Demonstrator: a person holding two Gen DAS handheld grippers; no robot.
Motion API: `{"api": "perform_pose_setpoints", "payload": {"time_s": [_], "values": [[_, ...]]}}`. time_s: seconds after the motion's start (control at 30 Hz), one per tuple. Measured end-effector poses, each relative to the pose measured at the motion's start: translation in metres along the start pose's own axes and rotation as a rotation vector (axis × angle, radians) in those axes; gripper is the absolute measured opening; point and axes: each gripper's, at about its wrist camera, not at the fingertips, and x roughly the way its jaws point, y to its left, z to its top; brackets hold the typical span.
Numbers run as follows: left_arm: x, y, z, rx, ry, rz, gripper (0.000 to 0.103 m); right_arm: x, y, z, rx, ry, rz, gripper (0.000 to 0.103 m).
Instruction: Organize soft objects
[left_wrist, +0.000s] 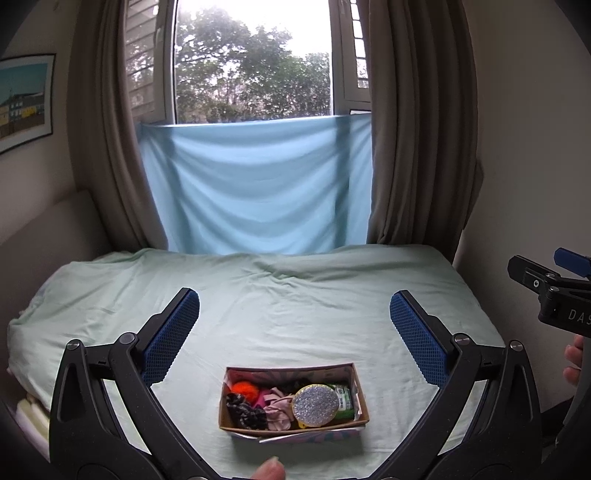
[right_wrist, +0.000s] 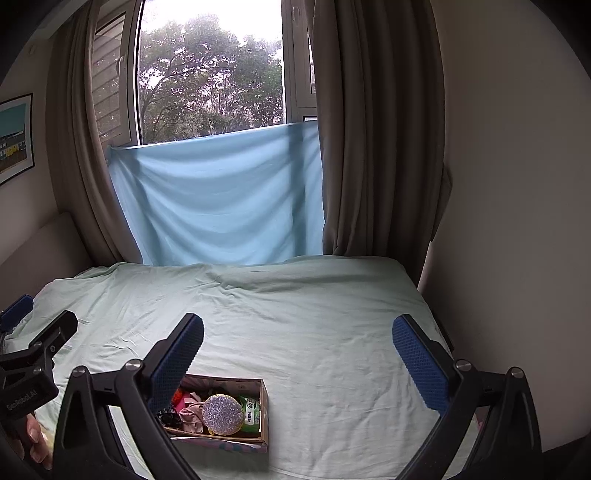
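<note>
A small cardboard box (left_wrist: 291, 425) (right_wrist: 264, 413) rests on the pale green bed sheet (left_wrist: 295, 302) (right_wrist: 314, 332) near the front edge. Inside lie an orange pom-pom (left_wrist: 243, 389), a black scrunchie (left_wrist: 243, 410), a pink scrunchie (left_wrist: 279, 411), a round silver glitter pad (left_wrist: 316, 406) (right_wrist: 223, 412) and a green tissue pack (left_wrist: 343, 400) (right_wrist: 251, 413). My left gripper (left_wrist: 294, 308) hangs open above and behind the box, holding nothing. My right gripper (right_wrist: 297, 332) is open too, up and to the right of the box, with its left finger (right_wrist: 177, 363) covering the box's left end.
A light blue cloth (left_wrist: 255, 184) hangs below the window between brown curtains (left_wrist: 417, 140). White walls close in on the bed's right side (right_wrist: 517, 221) and a headboard (left_wrist: 44, 221) on its left. The other gripper's body (left_wrist: 554, 295) (right_wrist: 29, 369) shows at each frame's edge.
</note>
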Motion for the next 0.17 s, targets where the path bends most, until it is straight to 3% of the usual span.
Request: {"api": "perform_pose_setpoints", "payload": {"time_s": [0.17], "values": [[0.0045,-0.0033,-0.0008,0.009,-0.004,-0.012,0.103,0.0038,0.0009,-0.0003,0.001,0.016,0.003,0.102]]}}
